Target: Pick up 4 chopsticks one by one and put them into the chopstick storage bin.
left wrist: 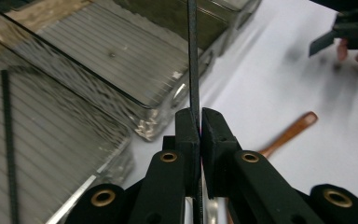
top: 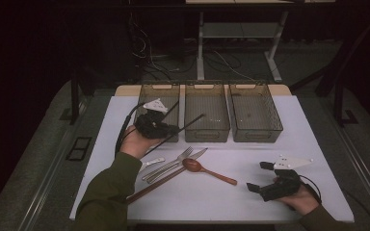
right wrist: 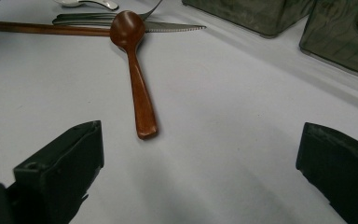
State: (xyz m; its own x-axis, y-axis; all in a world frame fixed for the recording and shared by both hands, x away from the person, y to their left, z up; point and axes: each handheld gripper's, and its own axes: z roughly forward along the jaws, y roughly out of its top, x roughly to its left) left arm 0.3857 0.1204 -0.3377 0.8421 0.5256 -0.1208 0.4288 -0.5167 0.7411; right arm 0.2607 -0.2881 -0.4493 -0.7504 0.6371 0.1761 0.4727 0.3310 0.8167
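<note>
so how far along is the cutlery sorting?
Done: one thin black chopstick already lies in the left clear plastic bin. In hand: left gripper shut on a second black chopstick, over the bins. Left: brown wooden spoon, steel fork, knife, brown chopsticks on the table; right gripper open, idle.
</note>
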